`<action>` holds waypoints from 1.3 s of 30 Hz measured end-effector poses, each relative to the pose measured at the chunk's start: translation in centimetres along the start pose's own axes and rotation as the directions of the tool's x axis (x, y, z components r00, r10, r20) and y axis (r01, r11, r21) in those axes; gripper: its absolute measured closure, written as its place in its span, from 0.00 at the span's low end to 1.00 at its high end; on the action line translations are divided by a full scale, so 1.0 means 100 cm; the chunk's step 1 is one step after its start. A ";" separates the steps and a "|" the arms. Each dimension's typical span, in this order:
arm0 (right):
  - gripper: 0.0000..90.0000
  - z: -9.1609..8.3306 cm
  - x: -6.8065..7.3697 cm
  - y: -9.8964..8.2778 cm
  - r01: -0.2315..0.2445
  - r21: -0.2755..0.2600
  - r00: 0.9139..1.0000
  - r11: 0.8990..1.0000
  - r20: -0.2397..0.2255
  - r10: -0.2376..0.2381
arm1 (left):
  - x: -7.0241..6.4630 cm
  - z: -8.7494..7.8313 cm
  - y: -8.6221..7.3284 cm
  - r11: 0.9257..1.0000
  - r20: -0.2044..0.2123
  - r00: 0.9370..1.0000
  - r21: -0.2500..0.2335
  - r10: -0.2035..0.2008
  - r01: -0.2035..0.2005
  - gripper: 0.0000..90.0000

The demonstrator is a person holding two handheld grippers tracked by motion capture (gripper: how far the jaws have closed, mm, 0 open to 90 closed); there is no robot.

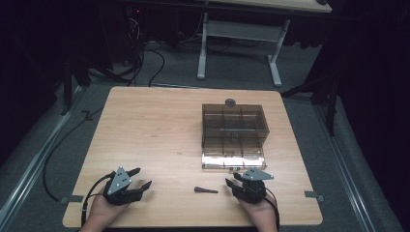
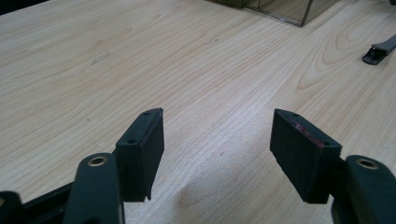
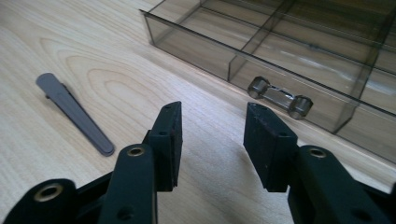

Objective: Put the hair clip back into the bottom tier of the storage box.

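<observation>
A dark hair clip [image 3: 74, 113] lies flat on the wooden worktop [image 1: 154, 130], just left of the right hand-held gripper [image 3: 212, 116] and well to the right of the left hand-held gripper [image 2: 217, 123]. Both are spread wide and grasp nothing, resting near the worktop's front edge. Straight ahead of the right one stands a smoky clear compartment box [image 1: 234, 135] with a small handle [image 3: 279, 97] facing it.

The clip is thin and lies flat, so jaws closing on it could skid it away or scrape the wood. The box is close, so a forward reach might bump it.

The right gripper view reveals the handle and dividers; the high view shows a small round object [image 1: 230, 102] beyond the box.
</observation>
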State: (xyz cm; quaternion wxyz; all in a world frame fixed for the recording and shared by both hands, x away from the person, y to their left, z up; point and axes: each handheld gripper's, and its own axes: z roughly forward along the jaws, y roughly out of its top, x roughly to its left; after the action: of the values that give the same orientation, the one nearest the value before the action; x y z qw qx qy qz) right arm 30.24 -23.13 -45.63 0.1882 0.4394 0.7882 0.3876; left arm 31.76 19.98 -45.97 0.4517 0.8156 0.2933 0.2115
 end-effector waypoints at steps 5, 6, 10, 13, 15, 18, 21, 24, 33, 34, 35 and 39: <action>0.63 0.000 0.000 0.000 0.008 -0.002 1.000 1.000 -0.007 -0.008 | 0.000 0.001 0.001 1.000 0.002 1.000 0.014 0.007 -0.007 0.40; 0.63 0.000 0.000 0.000 0.008 -0.002 1.000 1.000 -0.007 -0.008 | 0.000 0.001 0.001 1.000 0.002 1.000 0.014 0.007 -0.007 0.40; 0.63 -0.002 0.006 0.002 0.023 -0.009 0.999 1.000 -0.032 -0.024 | -0.001 0.002 0.001 1.000 -0.002 1.000 0.015 0.007 -0.007 0.40; 0.62 -0.001 0.016 0.004 0.052 -0.006 0.996 0.999 -0.066 -0.052 | -0.001 0.002 0.001 1.000 -0.002 1.000 0.015 0.007 -0.007 0.40; 0.61 0.002 0.021 0.006 0.064 0.004 0.994 0.998 -0.088 -0.064 | -0.001 0.002 0.001 1.000 -0.002 1.000 0.015 0.007 -0.007 0.40; 0.62 0.006 0.028 0.008 0.083 0.006 0.990 0.996 -0.113 -0.082 | -0.001 0.001 0.001 1.000 -0.001 1.000 0.013 0.007 -0.007 0.40; 0.62 0.008 0.036 0.011 0.095 0.004 0.985 0.995 -0.144 -0.093 | -0.001 0.001 0.001 1.000 0.000 1.000 0.012 0.007 -0.007 0.40; 0.62 0.012 0.042 0.012 0.114 0.015 0.981 0.993 -0.161 -0.110 | -0.001 0.002 0.001 1.000 0.000 1.000 0.013 0.006 -0.006 0.40; 0.69 0.018 0.050 0.012 0.161 0.039 0.970 0.986 -0.189 -0.151 | -0.001 0.001 0.001 1.000 -0.002 1.000 0.012 0.009 -0.008 0.40; 0.71 0.019 0.051 0.012 0.167 0.048 0.971 0.985 -0.182 -0.156 | -0.001 0.002 0.001 1.000 -0.003 1.000 0.012 0.009 -0.009 0.40; 0.73 0.020 0.052 0.011 0.179 0.054 0.970 0.982 -0.175 -0.167 | -0.001 0.001 0.001 1.000 -0.002 1.000 0.013 0.008 -0.008 0.40; 0.81 0.019 0.052 0.010 0.187 0.052 0.970 0.981 -0.166 -0.176 | -0.001 0.001 0.001 1.000 -0.002 1.000 0.012 0.008 -0.008 0.40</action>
State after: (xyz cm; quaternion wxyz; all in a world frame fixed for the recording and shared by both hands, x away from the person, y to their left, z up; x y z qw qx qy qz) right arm 29.21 -17.57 -45.81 0.1436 0.3388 0.8503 0.3764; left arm 31.81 19.80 -45.99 0.4456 0.8193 0.2918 0.2121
